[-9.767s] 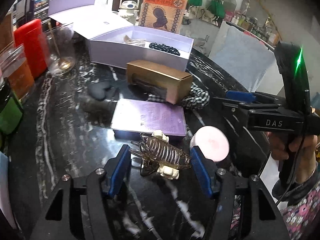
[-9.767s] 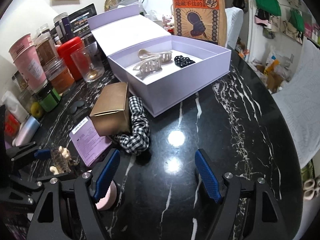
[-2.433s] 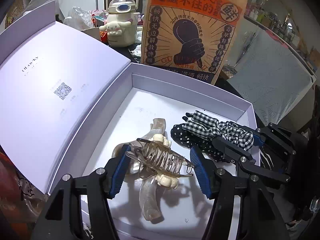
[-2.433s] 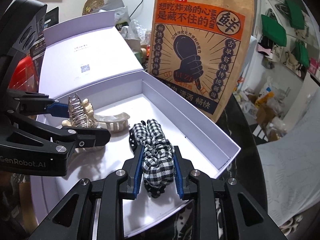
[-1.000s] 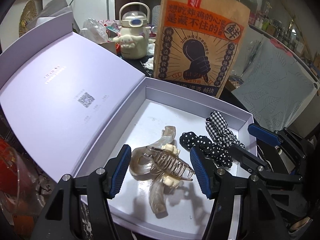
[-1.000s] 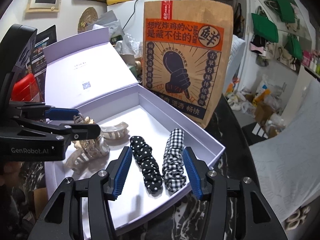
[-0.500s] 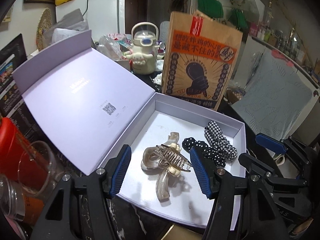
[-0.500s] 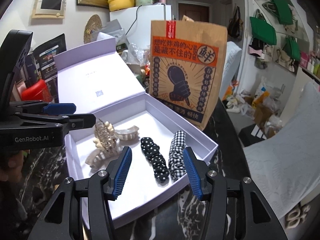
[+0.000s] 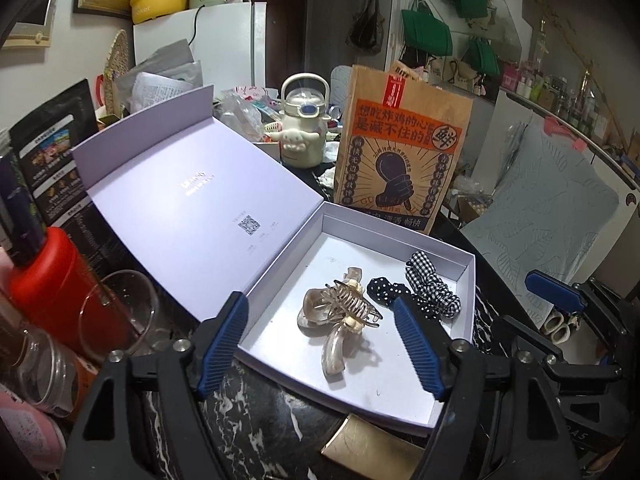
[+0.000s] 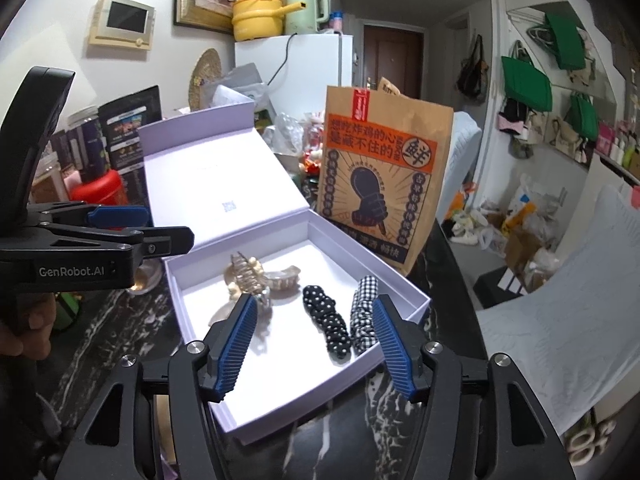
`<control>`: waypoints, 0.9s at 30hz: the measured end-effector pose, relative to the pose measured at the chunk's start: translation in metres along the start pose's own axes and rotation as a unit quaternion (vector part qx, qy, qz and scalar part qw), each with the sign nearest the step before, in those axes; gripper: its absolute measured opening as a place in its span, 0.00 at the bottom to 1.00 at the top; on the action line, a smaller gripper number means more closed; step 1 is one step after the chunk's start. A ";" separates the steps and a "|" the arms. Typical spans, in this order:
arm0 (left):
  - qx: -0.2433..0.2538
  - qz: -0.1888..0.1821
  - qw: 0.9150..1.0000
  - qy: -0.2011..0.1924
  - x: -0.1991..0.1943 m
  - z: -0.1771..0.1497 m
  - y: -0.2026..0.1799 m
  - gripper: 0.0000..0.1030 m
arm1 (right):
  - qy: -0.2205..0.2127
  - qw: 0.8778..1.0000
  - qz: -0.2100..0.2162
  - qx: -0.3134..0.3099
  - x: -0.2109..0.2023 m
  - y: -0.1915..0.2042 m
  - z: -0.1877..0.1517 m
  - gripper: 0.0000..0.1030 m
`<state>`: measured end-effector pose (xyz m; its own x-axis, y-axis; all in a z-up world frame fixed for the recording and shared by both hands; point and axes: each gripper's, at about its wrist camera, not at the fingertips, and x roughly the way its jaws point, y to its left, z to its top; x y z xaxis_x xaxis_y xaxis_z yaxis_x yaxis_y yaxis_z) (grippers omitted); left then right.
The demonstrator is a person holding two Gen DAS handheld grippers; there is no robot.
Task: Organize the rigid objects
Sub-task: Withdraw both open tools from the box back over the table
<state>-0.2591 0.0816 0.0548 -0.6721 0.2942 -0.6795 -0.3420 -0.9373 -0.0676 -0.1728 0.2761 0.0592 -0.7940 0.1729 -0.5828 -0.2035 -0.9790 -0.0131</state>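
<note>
The shallow lilac cardboard gift box sits open on the black marble-veined tabletop, its hinged lid folded back toward ten o'clock so both hands can reach in from the near side. Inside, the hard pieces cluster at the nine o'clock side of the floor: a clear wire-toothed claw clip with cream bead ends lies on top of a translucent beige curved claw clip. The soft pieces lie side by side at three o'clock, the black polka-dot fabric scrunchie touching the black-and-white gingham scrunchie, likely grouped by kind. The left gripper and the right gripper both hang above the near rim with nothing between their blue pads; both sets of jaws have just been opening and stand apart, which reads as a release finished. A gold cardboard carton waits on the table at six o'clock, outside the box.
</note>
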 end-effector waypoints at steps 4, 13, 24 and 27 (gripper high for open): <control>0.000 0.000 1.000 -0.007 -0.012 -0.003 0.000 0.78 | -0.007 1.000 0.002 0.001 -0.011 0.004 0.000 0.63; -0.002 0.001 1.000 -0.027 -0.042 -0.014 -0.002 1.00 | -0.017 1.000 0.001 0.010 -0.035 0.008 -0.008 0.74; -0.007 0.008 0.999 -0.038 -0.072 -0.033 -0.001 1.00 | -0.027 1.000 0.007 0.004 -0.062 0.020 -0.017 0.78; -0.008 0.009 0.999 -0.041 -0.080 -0.040 -0.001 1.00 | -0.026 1.000 0.012 0.006 -0.067 0.024 -0.022 0.80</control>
<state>-0.1786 0.0511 0.0799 -0.7298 0.2904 -0.6189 -0.3184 -0.9455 -0.0682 -0.1120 0.2391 0.0802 -0.8269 0.1557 -0.5403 -0.1911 -0.9815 0.0096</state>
